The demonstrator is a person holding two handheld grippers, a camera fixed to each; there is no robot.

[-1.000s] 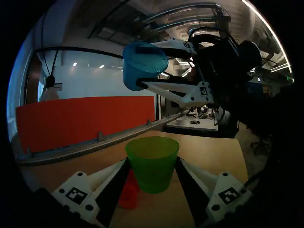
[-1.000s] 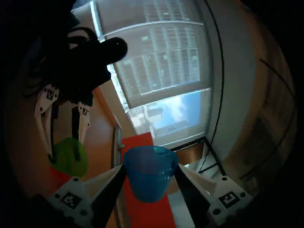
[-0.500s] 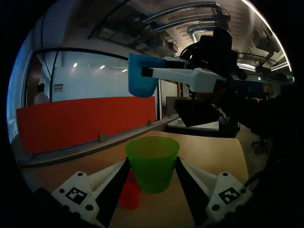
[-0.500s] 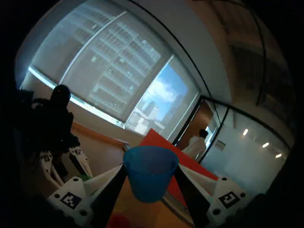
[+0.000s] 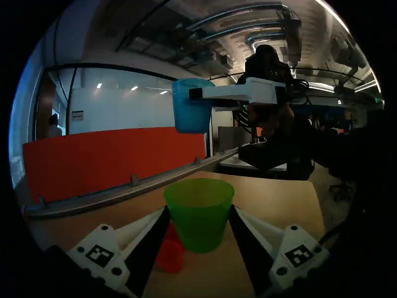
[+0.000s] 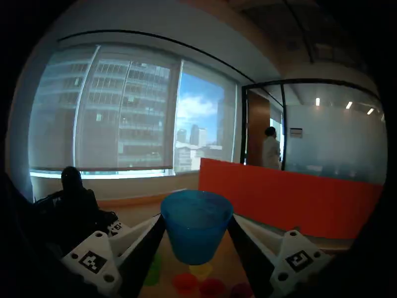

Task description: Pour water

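— Left gripper view: the left gripper (image 5: 199,212) squeezes a translucent green plastic cup (image 5: 198,226). A blue plastic cup (image 5: 191,105) hangs upright above and beyond it.

— Right gripper view: the right gripper (image 6: 197,233) clamps the blue one. Tilted from there, water could overshoot the green cup.

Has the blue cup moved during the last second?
Yes. In the left gripper view the blue cup has turned from tipped to upright and sunk slightly toward the orange partition.

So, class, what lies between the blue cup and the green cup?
Nothing: in the left gripper view the gap between blue cup and green cup is bare air, orange partition behind.
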